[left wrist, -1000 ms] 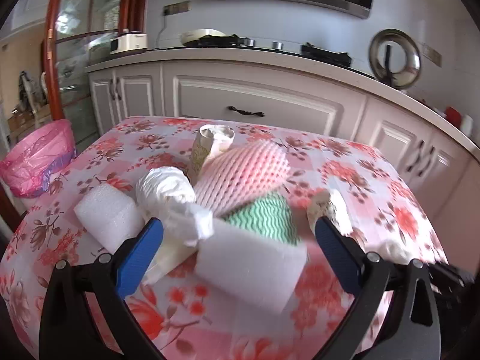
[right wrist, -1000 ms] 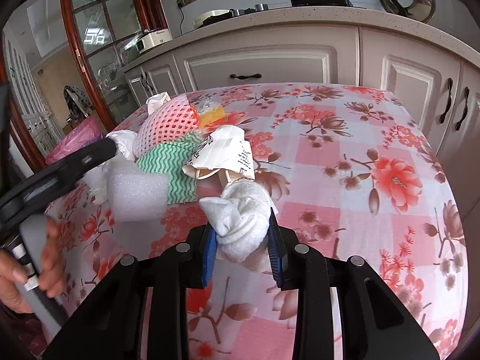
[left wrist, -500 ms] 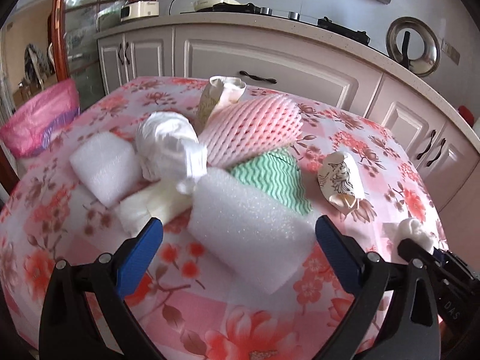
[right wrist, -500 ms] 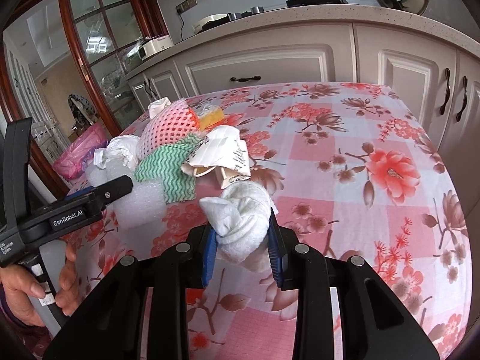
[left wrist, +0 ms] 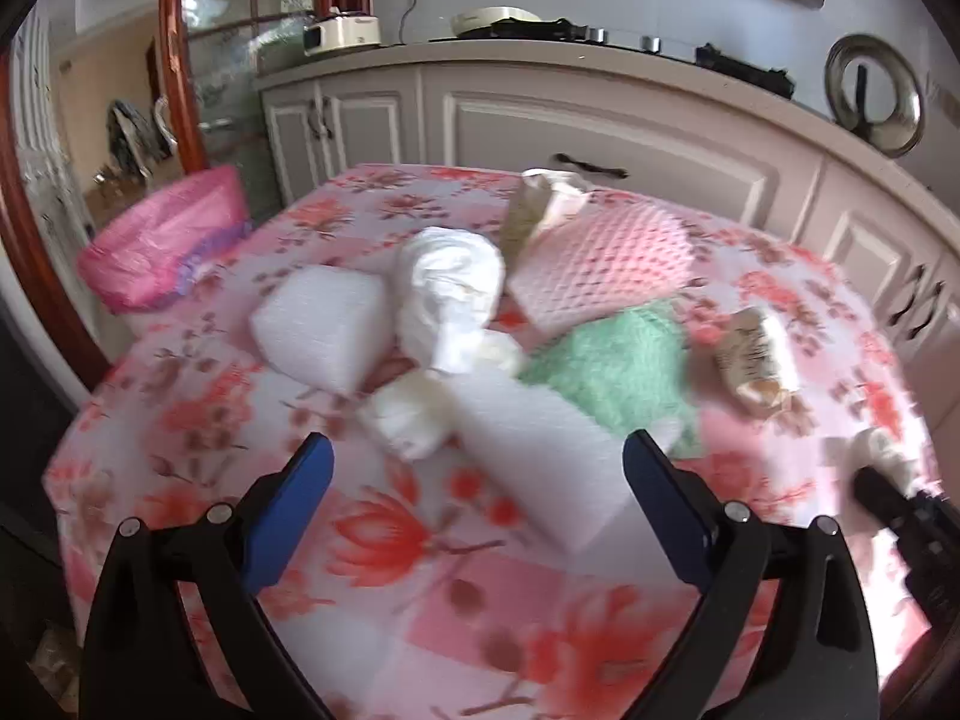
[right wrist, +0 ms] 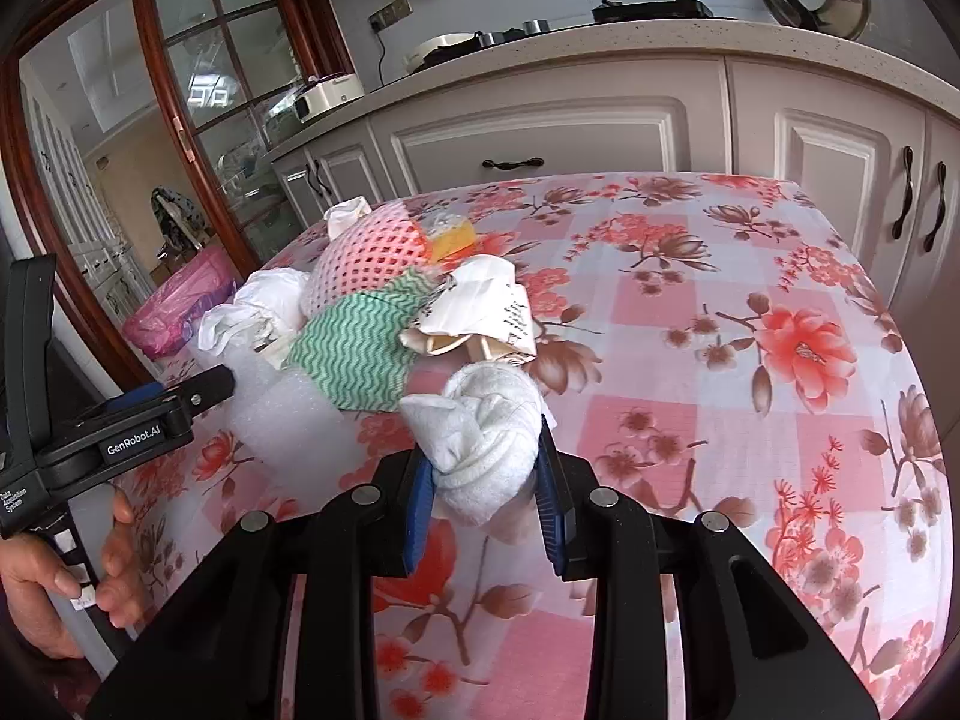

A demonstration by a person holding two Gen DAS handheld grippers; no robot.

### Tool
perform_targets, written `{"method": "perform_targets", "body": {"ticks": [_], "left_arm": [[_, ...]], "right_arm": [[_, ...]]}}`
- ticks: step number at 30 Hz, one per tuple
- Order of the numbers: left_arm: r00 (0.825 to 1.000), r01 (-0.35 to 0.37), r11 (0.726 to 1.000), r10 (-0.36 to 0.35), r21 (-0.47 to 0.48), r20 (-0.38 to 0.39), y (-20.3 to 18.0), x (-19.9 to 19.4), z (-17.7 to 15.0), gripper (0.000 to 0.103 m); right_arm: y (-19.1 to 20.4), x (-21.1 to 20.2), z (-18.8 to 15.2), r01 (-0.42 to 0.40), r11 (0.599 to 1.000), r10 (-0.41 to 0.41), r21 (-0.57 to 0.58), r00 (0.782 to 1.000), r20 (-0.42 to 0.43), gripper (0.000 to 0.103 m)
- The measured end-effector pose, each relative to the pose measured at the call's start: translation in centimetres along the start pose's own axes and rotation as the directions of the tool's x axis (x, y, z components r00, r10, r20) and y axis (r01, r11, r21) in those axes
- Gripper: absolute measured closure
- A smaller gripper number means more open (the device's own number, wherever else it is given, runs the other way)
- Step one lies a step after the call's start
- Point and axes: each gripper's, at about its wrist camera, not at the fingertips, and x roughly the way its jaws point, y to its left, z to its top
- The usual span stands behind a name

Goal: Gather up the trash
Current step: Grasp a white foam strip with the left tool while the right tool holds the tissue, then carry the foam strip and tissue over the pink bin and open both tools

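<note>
From the right wrist view, the left hand-held gripper (right wrist: 225, 381) at the left of the scene carries white lettering on its black arm reading "GenRobot.AI". Lower on its black body, smaller white print reads "Data Acquisition System". The crumpled paper cup (right wrist: 480, 315) on the worktop bears dark handwriting-like print, too small to read.
</note>
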Motion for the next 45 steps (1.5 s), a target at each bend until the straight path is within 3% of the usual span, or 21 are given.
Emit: {"method": "perform_targets", "body": {"ticks": [2,5,8,10,12,14,16,21,24,26,30,34,45], "left_arm": [[1.000,0.023,1.000,-0.023,-0.010,0.021,-0.8,0.1,0.3,0.009],[0.998,-0.006,1.000,0.007,-0.010,0.060,-2.2,0.6,0.9,0.009],[0.999,-0.037,0.998,0.038,-0.042,0.033,-2.9,1.9,1.1,0.009],[0.999,-0.049,0.997,0.050,-0.063,0.005,-2.9,2.8,1.0,0.016],[0.999,-0.029,0.996,0.027,-0.080,-0.035,-2.9,3.7,0.6,0.031],[0.999,-0.010,0.996,0.006,-0.088,-0.047,-2.8,3.7,0.3,0.039],[0.998,0.022,0.997,-0.027,-0.079,-0.061,-2.7,3.5,-0.1,0.042],[0.991,0.115,0.993,-0.113,0.026,-0.073,-3.6,2.2,-1.8,0.058],[0.985,0.160,0.986,-0.157,0.041,-0.075,-3.3,1.4,-2.0,0.059],[0.986,0.166,0.984,-0.165,0.060,-0.024,-2.7,0.2,-1.6,0.060],[0.985,0.145,0.985,-0.152,0.098,0.077,-1.3,-2.5,-1.0,0.060],[0.982,0.120,0.987,-0.134,0.107,0.132,0.7,-4.3,-0.9,0.060],[0.979,0.076,0.991,-0.095,0.114,0.179,7.5,-5.9,-1.6,0.060]], "right_arm": [[0.1,0.0,-0.1,-0.001,1.000,0.001,-0.004,1.000,-0.005,0.073],[-0.1,0.0,-0.1,0.001,1.000,-0.001,-0.004,1.000,-0.011,0.073],[-0.6,0.0,0.0,0.002,1.000,-0.002,-0.002,1.000,-0.019,0.073],[-0.9,0.0,0.1,0.004,1.000,-0.004,-0.005,1.000,-0.027,0.073],[-1.1,0.0,0.2,0.006,1.000,-0.006,-0.011,0.999,-0.032,0.073],[-1.4,0.1,0.4,0.006,1.000,-0.006,-0.010,0.999,-0.034,0.073],[-1.5,0.1,0.6,0.004,1.000,-0.004,-0.007,0.999,-0.033,0.073],[-0.7,0.2,0.8,-0.016,1.000,0.016,-0.002,1.000,-0.022,0.073],[0.5,0.0,0.8,-0.029,0.999,0.029,-0.019,0.999,-0.016,0.073],[1.0,-0.1,0.9,-0.036,0.999,0.035,-0.029,0.999,-0.013,0.073],[2.6,-0.5,0.9,-0.048,0.998,0.047,-0.048,0.999,-0.004,0.073],[4.7,-0.6,1.0,-0.065,0.995,0.065,-0.078,0.998,0.000,0.073],[12.5,1.0,0.8,-0.167,0.968,0.158,-0.188,0.986,-0.060,0.073]]}}
